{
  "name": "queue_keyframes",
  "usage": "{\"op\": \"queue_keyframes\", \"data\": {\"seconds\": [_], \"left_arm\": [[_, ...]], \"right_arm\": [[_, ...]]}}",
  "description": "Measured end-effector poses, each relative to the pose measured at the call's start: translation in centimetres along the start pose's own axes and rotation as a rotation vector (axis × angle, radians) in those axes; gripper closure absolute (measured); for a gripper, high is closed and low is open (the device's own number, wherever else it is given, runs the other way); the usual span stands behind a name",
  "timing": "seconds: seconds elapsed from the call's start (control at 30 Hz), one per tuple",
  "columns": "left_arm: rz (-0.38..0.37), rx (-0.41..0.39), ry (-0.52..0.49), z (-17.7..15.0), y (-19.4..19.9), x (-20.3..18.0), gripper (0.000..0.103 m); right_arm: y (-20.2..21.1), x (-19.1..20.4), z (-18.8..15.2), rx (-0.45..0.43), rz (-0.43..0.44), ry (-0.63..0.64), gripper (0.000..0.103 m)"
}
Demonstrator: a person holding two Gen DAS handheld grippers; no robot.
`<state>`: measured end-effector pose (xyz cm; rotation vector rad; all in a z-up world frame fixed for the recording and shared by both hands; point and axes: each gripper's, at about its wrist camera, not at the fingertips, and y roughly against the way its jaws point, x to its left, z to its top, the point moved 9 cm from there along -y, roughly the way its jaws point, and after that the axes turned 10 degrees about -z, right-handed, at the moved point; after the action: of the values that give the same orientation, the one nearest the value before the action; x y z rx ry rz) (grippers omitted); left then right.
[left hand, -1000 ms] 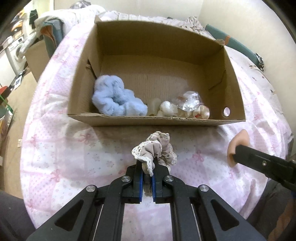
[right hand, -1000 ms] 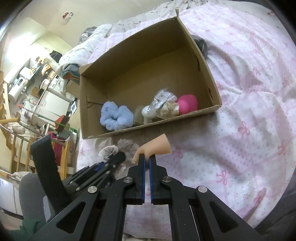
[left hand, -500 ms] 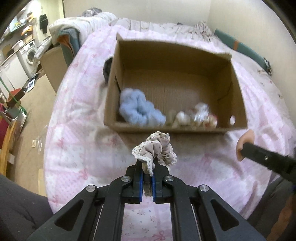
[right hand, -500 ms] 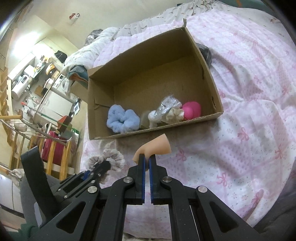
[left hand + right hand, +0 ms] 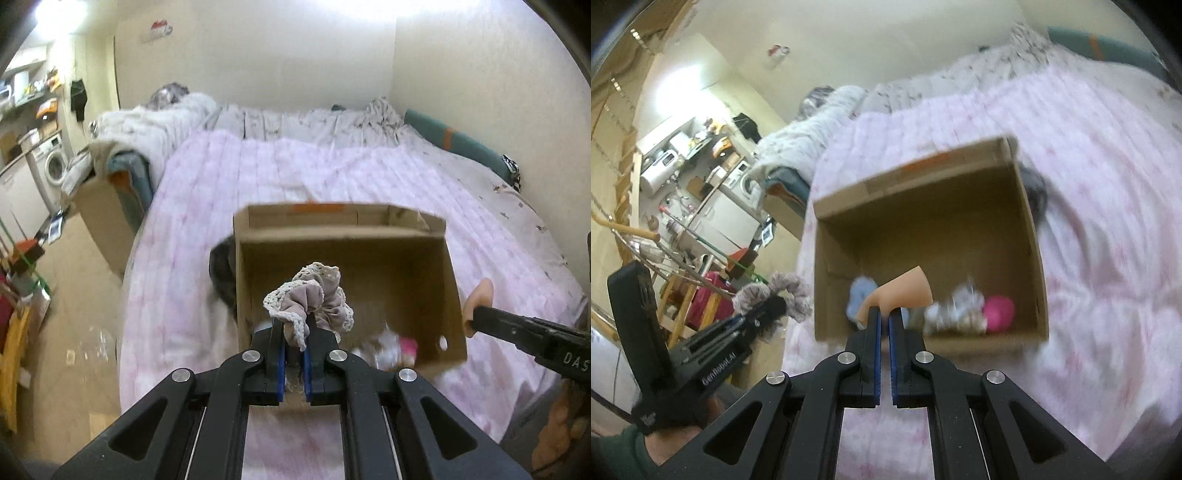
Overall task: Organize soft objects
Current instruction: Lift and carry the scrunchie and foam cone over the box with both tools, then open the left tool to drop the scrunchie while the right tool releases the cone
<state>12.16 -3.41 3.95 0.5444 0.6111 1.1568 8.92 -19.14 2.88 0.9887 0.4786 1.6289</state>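
My left gripper is shut on a beige lace-edged scrunchie and holds it in the air in front of the open cardboard box. My right gripper is shut on a peach sponge, also in the air in front of the box. The box lies on the pink bed cover and holds a blue scrunchie, a crinkled clear wrap with pale things and a pink ball. The right gripper and sponge show at the right in the left wrist view.
The bed has a wall behind and to the right. A dark cloth lies by the box's left side. A second cardboard box, a washing machine and cluttered floor are at the left.
Both grippers have lifted and tilted up with their objects still held. The box now looks smaller and lower in both views. The frames are motion-blurred.
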Motion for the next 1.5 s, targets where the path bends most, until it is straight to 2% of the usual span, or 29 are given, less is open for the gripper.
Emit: {"op": "queue_keyframes", "data": {"seconds": [0.13, 0.23, 0.33, 0.5, 0.83, 1.13, 1.23, 1.27, 1.33, 1.4, 1.5], "left_arm": [[-0.028, -0.005, -0.004, 1.5, -1.7, 0.4, 0.096], [-0.035, 0.024, -0.019, 0.9, -3.8, 0.9, 0.096], [-0.039, 0.065, -0.040, -0.3, -5.9, 1.2, 0.096], [-0.081, 0.109, 0.024, -1.8, -8.3, 1.3, 0.096], [-0.118, 0.167, -0.075, -4.0, -9.3, -2.0, 0.096], [-0.127, 0.212, -0.061, -4.8, -10.1, -2.1, 0.094], [-0.124, 0.214, -0.061, -4.9, -10.0, -2.1, 0.088], [-0.128, 0.213, -0.059, -4.9, -9.9, -2.1, 0.082], [-0.130, 0.208, -0.052, -4.9, -9.7, -2.0, 0.067], [-0.123, 0.196, -0.048, -4.7, -9.4, -1.9, 0.040], [-0.095, 0.167, -0.047, -4.4, -8.8, -1.5, 0.034]], "right_arm": [[-1.1, -0.5, 1.9, -0.028, -0.021, 0.047, 0.098], [-2.6, -1.7, 2.2, -0.026, -0.042, 0.051, 0.098], [-4.7, -3.5, 1.7, 0.011, -0.057, 0.007, 0.098], [-7.2, -4.7, 1.0, 0.066, -0.067, -0.025, 0.098], [-9.9, -4.2, -1.3, 0.152, -0.081, 0.020, 0.098], [-10.2, -3.8, -2.0, 0.174, -0.066, 0.036, 0.097], [-10.1, -3.6, -2.0, 0.177, -0.055, 0.032, 0.097], [-10.1, -3.5, -2.0, 0.177, -0.052, 0.034, 0.097], [-10.0, -3.3, -1.9, 0.174, -0.039, 0.031, 0.097], [-9.8, -3.3, -1.7, 0.167, -0.030, 0.027, 0.095], [-9.7, -3.8, -1.5, 0.160, -0.031, -0.011, 0.085]]}}
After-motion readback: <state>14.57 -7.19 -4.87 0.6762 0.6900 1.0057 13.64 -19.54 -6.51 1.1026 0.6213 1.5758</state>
